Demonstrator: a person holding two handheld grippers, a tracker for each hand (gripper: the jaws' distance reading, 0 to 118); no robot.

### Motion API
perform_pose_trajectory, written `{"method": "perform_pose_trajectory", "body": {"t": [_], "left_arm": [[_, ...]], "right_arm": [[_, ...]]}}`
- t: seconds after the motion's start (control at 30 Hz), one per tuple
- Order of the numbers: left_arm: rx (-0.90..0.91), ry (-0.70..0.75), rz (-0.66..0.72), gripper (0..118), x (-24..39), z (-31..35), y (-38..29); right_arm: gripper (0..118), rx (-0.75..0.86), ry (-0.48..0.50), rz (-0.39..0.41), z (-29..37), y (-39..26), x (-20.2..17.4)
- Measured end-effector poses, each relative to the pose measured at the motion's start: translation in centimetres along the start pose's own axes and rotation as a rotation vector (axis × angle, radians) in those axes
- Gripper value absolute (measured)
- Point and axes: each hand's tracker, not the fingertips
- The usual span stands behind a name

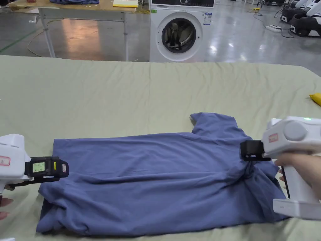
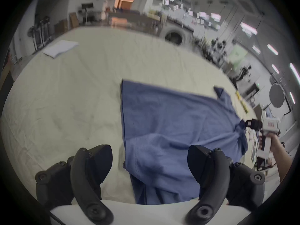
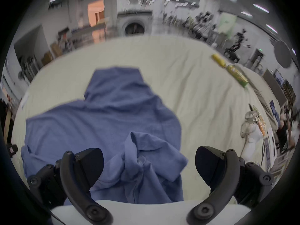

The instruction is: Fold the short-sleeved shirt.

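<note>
A blue short-sleeved shirt (image 1: 156, 175) lies lengthwise on the pale green table cover (image 1: 125, 94), its near long edge folded over onto the body and one sleeve (image 1: 216, 124) sticking out at the far right. My left gripper (image 1: 64, 168) hovers at the shirt's left hem, open; in the left gripper view (image 2: 150, 162) the hem corner (image 2: 146, 166) lies between the spread jaws. My right gripper (image 1: 250, 150) sits over the bunched collar end. The right gripper view (image 3: 149, 163) has both jaws wide apart above the rumpled cloth (image 3: 139, 160), not pressing it.
A white washing machine (image 1: 178, 31) stands beyond the table's far edge, beside a wooden table (image 1: 78, 9). A yellow packet (image 1: 316, 99) lies at the right edge of the cover. A white sheet (image 2: 60, 48) rests on the far left of the cover.
</note>
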Motion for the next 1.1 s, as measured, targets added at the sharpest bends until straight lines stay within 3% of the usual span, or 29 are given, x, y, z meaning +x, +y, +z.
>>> {"method": "perform_pose_trajectory", "body": {"t": [0.1, 0.17, 0.23, 0.27, 0.3, 0.37, 0.4, 0.47, 0.57, 0.63, 0.67, 0.7, 0.73, 0.93, 1.03, 1.1], "left_arm": [[0.215, -0.029, -0.097, 81, 1.0, 3.1, -3.9], [0.396, -0.020, -0.195, 73, 2.3, 5.5, -7.1], [0.531, 0.015, -0.238, 17, 3.3, 7.3, -9.9], [0.587, 0.056, -0.229, 0, 3.9, 8.1, -11.2], [0.631, 0.073, -0.176, 0, 4.0, 9.1, -12.5], [0.636, 0.003, -0.074, 0, 3.2, 9.6, -13.4], [0.643, 0.038, -0.050, 0, 3.3, 10.1, -13.7], [0.595, 0.114, -0.065, 0, 3.5, 10.6, -13.4], [0.260, 0.152, -0.118, 0, 2.8, 8.8, -10.3], [0.046, 0.075, -0.103, 14, 1.6, 6.8, -8.9], [-0.019, 0.083, -0.093, 37, 1.1, 5.6, -8.6], [-0.011, 0.113, -0.069, 78, 0.6, 4.5, -8.5], [-0.025, 0.141, -0.082, 94, 0.0, 3.4, -8.2], [-0.139, 0.154, -0.065, 99, -0.2, -3.3, -9.1], [-0.094, 0.249, -0.260, 102, 1.6, -4.9, -11.2], [-0.085, 0.266, -0.216, 98, 2.1, -3.9, -11.0]], "right_arm": [[111, 0.246, 0.085, -0.091, 5.1, -4.5, 0.9], [106, 0.446, 0.238, -0.115, 9.0, -8.4, 1.4], [68, 0.627, 0.259, -0.079, 12.3, -12.3, 1.2], [38, 0.691, 0.205, -0.051, 13.6, -14.0, 0.8], [0, 0.717, 0.158, -0.044, 14.6, -15.1, 0.2], [0, 0.750, 0.190, -0.107, 16.6, -17.4, 0.1], [0, 0.734, 0.246, -0.180, 17.1, -17.9, 0.4], [0, 0.695, 0.239, -0.228, 17.7, -18.1, 0.1], [0, 0.658, 0.250, -0.217, 18.1, -17.9, 0.5], [0, 0.646, 0.268, -0.205, 18.4, -17.5, 0.8], [0, 0.646, 0.273, -0.203, 18.6, -17.4, 1.0], [0, 0.645, 0.279, -0.205, 18.7, -17.5, 1.1], [0, 0.646, 0.288, -0.209, 18.8, -17.4, 1.3], [0, 0.611, 0.310, -0.225, 18.2, -17.2, 1.7], [0, 0.587, 0.292, -0.218, 17.8, -18.0, 2.2], [0, 0.579, 0.293, -0.217, 17.8, -18.2, 2.1]]}}
